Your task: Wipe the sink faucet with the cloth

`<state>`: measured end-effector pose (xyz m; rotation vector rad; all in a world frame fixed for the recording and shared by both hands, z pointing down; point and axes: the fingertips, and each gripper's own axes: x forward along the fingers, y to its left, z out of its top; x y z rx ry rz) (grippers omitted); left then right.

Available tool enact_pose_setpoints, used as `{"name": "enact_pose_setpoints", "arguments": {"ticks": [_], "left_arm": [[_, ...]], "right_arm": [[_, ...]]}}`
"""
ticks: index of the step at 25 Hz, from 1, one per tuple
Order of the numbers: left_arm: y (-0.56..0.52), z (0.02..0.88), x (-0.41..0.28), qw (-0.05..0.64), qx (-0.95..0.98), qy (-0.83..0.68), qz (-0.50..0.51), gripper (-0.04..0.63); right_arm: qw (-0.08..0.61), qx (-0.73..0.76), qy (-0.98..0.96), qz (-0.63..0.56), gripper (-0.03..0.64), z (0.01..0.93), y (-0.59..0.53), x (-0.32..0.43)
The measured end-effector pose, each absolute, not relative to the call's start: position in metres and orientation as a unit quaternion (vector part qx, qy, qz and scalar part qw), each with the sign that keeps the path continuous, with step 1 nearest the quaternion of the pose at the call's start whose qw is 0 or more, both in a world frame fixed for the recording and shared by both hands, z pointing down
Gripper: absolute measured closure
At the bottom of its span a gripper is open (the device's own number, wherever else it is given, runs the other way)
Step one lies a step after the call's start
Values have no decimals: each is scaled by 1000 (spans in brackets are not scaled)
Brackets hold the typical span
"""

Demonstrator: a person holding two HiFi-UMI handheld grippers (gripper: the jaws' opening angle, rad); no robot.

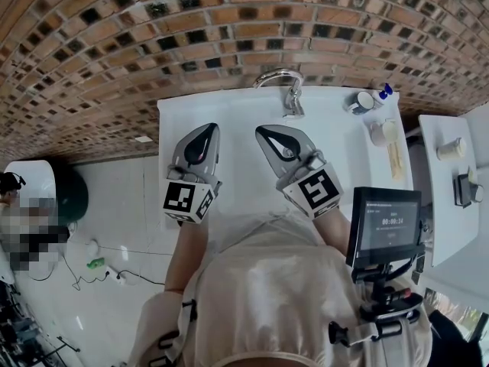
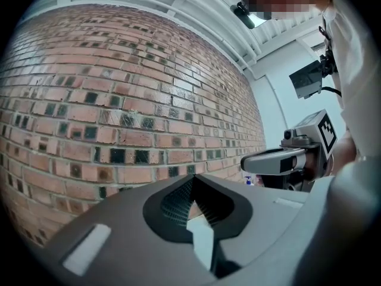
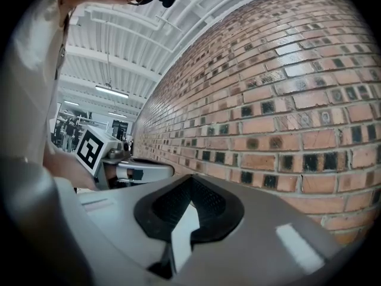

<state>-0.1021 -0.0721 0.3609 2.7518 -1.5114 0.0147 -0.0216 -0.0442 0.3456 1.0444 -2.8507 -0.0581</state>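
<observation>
Both tools are held level over the white counter (image 1: 229, 113), side by side and apart. The left gripper (image 2: 191, 180) is fully closed: in its own view the two jaws are seen meeting at the tip, with nothing clamped between them. The right gripper (image 3: 190, 180) is closed the same way, tips together and nothing gripped. Neither tool is touching anything. Through the dark opening behind each tip only a pale patch of the surface below is seen.

In the head view, the middle of the counter is covered by the two grippers and their marker cubes, so the basin cannot be made out. The lower centre of that frame is filled by the person's white top. Each gripper view is taken up mostly by the brick wall (image 1: 153, 44), and the faucet is not shown in either.

The faucet (image 1: 293, 102) is found at the upper centre of the head view, at the back edge of the counter against the wall. It is well beyond both gripper tips. It is seen as bright chrome, with a thin spout arched over toward the left of the frame.

At the right end of the counter a pale strip (image 1: 394, 157) is seen lying beside a cup (image 1: 362, 102). Whether that strip is the cloth cannot be told.
</observation>
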Motion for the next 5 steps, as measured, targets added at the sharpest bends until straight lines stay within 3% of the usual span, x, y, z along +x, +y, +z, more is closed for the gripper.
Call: {"name": "enact_pose_setpoints", "arguments": {"ticks": [5], "left_arm": [[-70, 362, -99, 1, 878, -479, 6, 592]], "right_arm": [[51, 343, -938, -22, 626, 345, -42, -20]]}}
